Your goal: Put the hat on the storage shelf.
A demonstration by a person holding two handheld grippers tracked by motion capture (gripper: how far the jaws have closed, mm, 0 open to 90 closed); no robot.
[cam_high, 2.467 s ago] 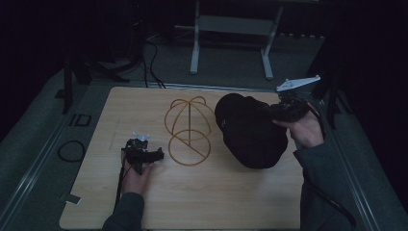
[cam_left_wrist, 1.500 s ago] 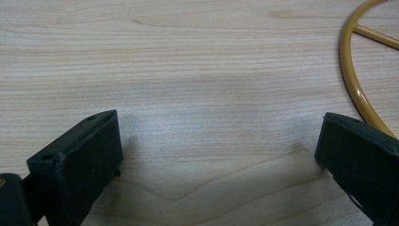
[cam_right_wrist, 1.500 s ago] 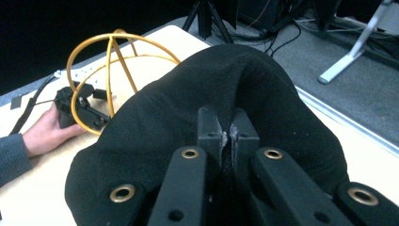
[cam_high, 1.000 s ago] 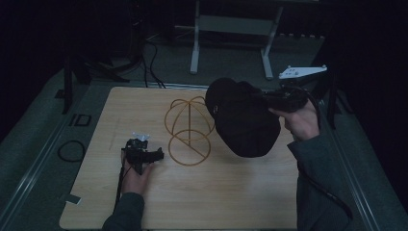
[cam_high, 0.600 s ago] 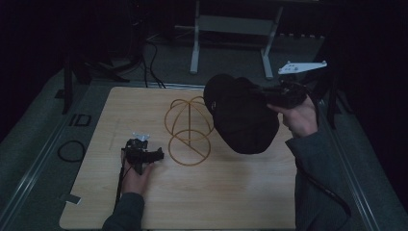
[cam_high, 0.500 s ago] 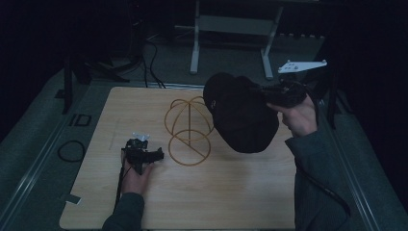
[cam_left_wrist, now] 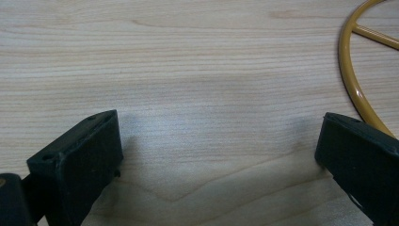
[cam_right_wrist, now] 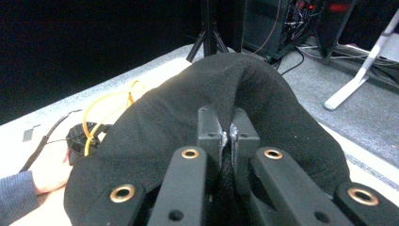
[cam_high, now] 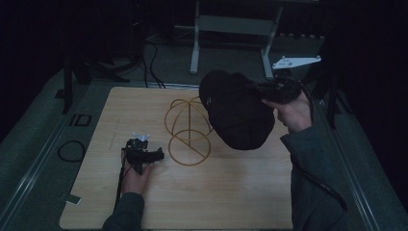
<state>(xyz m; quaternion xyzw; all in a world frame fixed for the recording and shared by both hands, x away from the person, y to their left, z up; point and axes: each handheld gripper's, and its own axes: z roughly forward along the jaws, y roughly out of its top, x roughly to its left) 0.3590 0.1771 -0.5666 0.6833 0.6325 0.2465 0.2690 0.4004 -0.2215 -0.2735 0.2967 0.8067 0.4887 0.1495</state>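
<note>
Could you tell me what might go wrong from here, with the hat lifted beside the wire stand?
1. The right gripper pinches only a fold of the black hat; the fabric could slip out and drop.
2. The hat hangs close beside the yellow wire hat stand; brushing the light frame might tip or slide it.
3. The left gripper rests open on the table, not holding the stand's base ring, so nothing steadies it.

The room is dim, its edges black. A pale wooden table (cam_high: pixel 231 192) stands on grey carpet (cam_high: pixel 29 159). At twelve o'clock stand the legs of a white metal stand (cam_high: pixel 195 43); at eleven o'clock, dark cables (cam_high: pixel 149 53) trail.
</note>
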